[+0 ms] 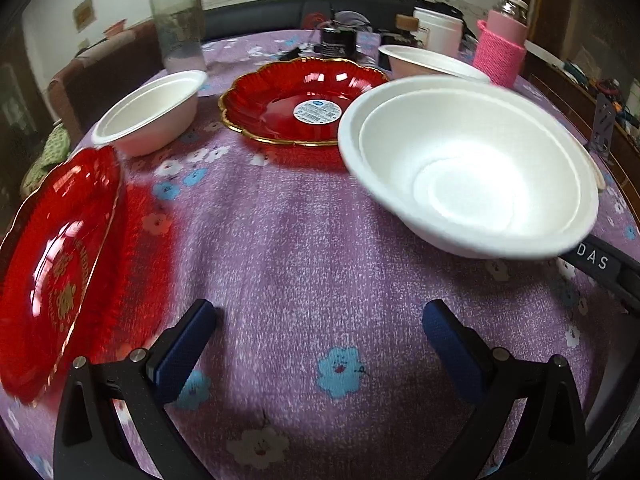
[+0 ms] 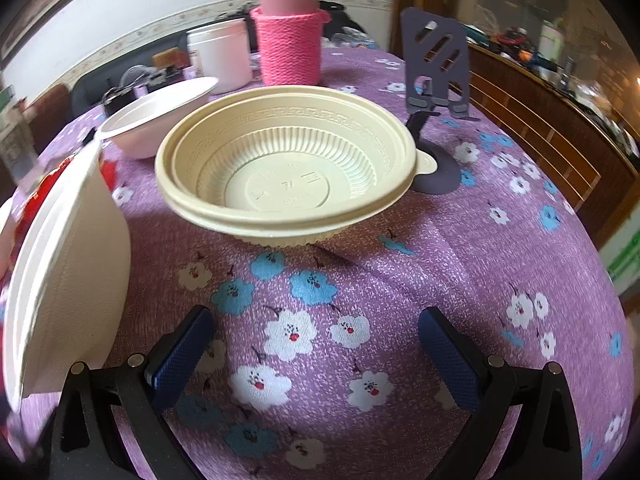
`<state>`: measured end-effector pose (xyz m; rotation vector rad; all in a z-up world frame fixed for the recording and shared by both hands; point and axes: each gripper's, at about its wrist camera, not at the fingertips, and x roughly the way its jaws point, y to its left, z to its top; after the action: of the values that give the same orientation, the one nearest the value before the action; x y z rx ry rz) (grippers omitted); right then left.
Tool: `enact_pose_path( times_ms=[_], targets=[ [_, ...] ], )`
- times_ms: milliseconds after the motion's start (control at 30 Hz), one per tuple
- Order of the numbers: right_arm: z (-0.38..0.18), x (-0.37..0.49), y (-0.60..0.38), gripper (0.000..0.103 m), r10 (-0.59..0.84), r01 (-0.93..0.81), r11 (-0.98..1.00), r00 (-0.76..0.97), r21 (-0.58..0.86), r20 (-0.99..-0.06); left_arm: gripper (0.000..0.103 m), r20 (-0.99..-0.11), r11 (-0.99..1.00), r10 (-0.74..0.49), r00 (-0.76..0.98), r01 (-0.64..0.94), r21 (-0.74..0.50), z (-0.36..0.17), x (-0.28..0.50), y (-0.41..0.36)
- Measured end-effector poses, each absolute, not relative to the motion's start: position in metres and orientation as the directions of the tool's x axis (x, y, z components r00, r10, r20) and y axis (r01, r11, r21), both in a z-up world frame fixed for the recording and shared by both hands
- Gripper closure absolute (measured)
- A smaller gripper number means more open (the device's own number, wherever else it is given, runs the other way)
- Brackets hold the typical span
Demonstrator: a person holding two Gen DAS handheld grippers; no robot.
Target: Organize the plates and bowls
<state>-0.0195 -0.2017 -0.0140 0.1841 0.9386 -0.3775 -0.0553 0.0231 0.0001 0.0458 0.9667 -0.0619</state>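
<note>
My left gripper [image 1: 320, 312] is open over the purple floral tablecloth [image 1: 304, 240], with nothing between its fingers. A red gold-rimmed plate [image 1: 60, 264] sits tilted and blurred just outside its left finger. A second red plate [image 1: 296, 100] lies flat at the centre back, and a white bowl [image 1: 152, 108] stands left of it. A large white bowl [image 1: 468, 164] tilts at the right, against a black gripper part marked DAS [image 1: 596, 262]. My right gripper [image 2: 316, 316] is open and empty. That same white bowl [image 2: 68, 264] leans outside its left finger. Stacked cream plastic bowls [image 2: 288, 176] stand ahead.
Another white bowl [image 2: 156, 120] sits behind the cream ones. At the back stand a green-lidded jar [image 1: 178, 20], a white jar [image 2: 222, 52] and a bottle in a pink knitted sleeve [image 2: 290, 44]. A purple phone stand [image 2: 436, 80] is at the right by wooden furniture [image 2: 540, 128].
</note>
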Motion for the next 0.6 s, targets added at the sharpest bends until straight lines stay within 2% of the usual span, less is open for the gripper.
enact_pose_path(
  times_ms=[367, 600],
  targets=[
    [-0.013, -0.020, -0.205, 0.001, -0.228, 0.400, 0.916, 0.529, 0.003, -0.817, 0.000, -0.833, 0.998, -0.023, 0.552, 0.057, 0.010, 0.001, -0.057, 0.020],
    [-0.012, -0.025, -0.209, 0.001, -0.114, 0.248, 0.969, 0.449, 0.001, -0.886, 0.000, -0.852, 0.995, -0.038, 0.522, 0.101, 0.018, 0.001, -0.073, 0.018]
  ],
)
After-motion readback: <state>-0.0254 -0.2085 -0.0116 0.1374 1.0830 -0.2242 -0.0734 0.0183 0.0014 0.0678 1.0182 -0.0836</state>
